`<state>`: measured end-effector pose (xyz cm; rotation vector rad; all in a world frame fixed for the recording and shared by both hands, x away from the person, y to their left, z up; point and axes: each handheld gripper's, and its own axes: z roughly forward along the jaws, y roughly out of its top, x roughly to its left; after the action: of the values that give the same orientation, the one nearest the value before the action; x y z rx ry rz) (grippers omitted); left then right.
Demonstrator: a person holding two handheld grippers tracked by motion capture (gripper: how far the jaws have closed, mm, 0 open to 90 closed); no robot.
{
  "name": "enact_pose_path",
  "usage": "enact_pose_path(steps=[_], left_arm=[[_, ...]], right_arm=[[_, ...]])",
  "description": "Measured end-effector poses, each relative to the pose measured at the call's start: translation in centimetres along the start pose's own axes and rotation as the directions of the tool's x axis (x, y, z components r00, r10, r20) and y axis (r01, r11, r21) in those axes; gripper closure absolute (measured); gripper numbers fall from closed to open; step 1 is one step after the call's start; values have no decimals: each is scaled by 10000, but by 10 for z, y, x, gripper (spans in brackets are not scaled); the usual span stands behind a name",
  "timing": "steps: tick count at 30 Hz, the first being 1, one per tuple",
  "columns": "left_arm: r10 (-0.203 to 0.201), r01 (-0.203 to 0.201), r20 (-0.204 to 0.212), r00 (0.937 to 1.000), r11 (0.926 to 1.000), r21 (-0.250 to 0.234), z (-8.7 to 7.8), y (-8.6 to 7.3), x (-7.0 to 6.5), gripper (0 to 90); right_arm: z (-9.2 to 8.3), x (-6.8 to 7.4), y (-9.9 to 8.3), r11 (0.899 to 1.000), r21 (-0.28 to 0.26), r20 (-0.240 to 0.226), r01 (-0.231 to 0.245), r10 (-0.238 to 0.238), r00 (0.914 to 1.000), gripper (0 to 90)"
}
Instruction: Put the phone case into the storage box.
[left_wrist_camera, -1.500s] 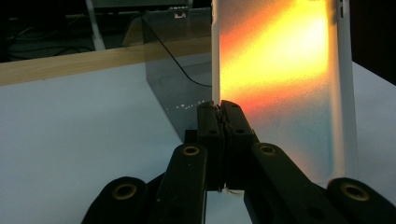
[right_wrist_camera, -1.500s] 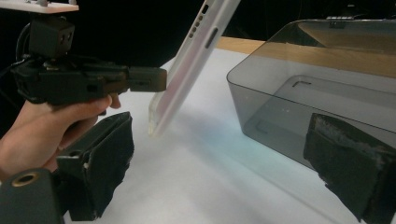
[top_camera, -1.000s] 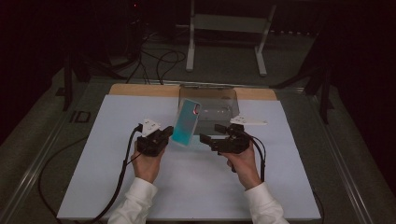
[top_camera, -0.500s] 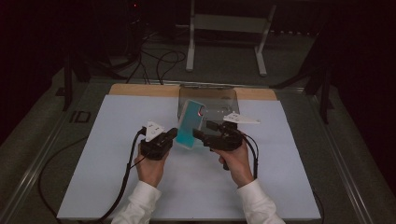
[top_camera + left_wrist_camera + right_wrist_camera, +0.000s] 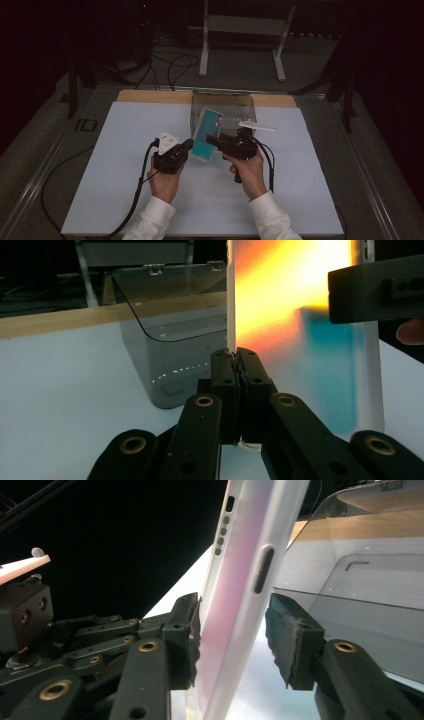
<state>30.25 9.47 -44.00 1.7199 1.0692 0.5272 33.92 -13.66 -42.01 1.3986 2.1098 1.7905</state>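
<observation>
Phone case (image 5: 206, 135), teal on its face with a pale translucent rim, is being held upright above the desk (image 5: 115, 165) between the two grippers, just in front of a smoky clear plastic box (image 5: 223, 105). In the high view the left gripper (image 5: 186, 148) is meeting the case's near edge from the left, while the right gripper (image 5: 214, 140) is coming in from the opposite side, the two almost nose to nose.

In the left gripper view the jaws are standing fully together, clamped on the thin lower edge of the case (image 5: 300, 340), whose face is glowing orange fading to teal. The right gripper's black jaw (image 5: 375, 287) is crossing the case higher up. The box (image 5: 170, 355) is sitting just beyond and to the left.

In the right gripper view the jaws are standing apart, straddling the case's side wall (image 5: 245, 595): the left pad is touching it and the right pad is showing a gap. This view is revealing the button cut-outs and the unfinished grasp, which the high view is hiding. A good transfer is probably calling for the right gripper to be closing squarely on the wall, clear of the cut-outs, before the left is letting go.
</observation>
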Motion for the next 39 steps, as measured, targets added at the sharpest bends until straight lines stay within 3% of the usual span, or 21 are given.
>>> enact_pose_path(steps=[8, 17, 23, 29, 36, 39], left_arm=[[-304, 305, 89, 9995, 9995, -107, 1, -2, -2, 888], [-669, 670, 46, 9978, 9975, -237, 1, -4, 0, 888], [-750, 752, 112, 9971, 9970, -170, 3, -7, 0, 886], [-738, 738, 204, 9971, 9973, 3, 5, -8, -1, 884], [-656, 653, 297, 9974, 9978, 91, 4, -7, 0, 871], [-675, 670, 292, 9973, 9976, 157, 4, -7, 2, 789]], right_arm=[[1, 2, -1, 9997, -78, 17, -237, 237, 9997, 708], [-1, 3, 0, 9986, -276, 113, -459, 462, 9989, 787], [-1, 2, 0, 9968, -126, 95, -792, 793, 9968, 815], [-2, 3, 0, 9978, 33, 240, -666, 665, 9975, 818], [-2, 2, 0, 9965, 81, 240, -838, 836, 9962, 821], [-2, 2, 0, 9958, 78, 217, -908, 906, 9957, 820]])
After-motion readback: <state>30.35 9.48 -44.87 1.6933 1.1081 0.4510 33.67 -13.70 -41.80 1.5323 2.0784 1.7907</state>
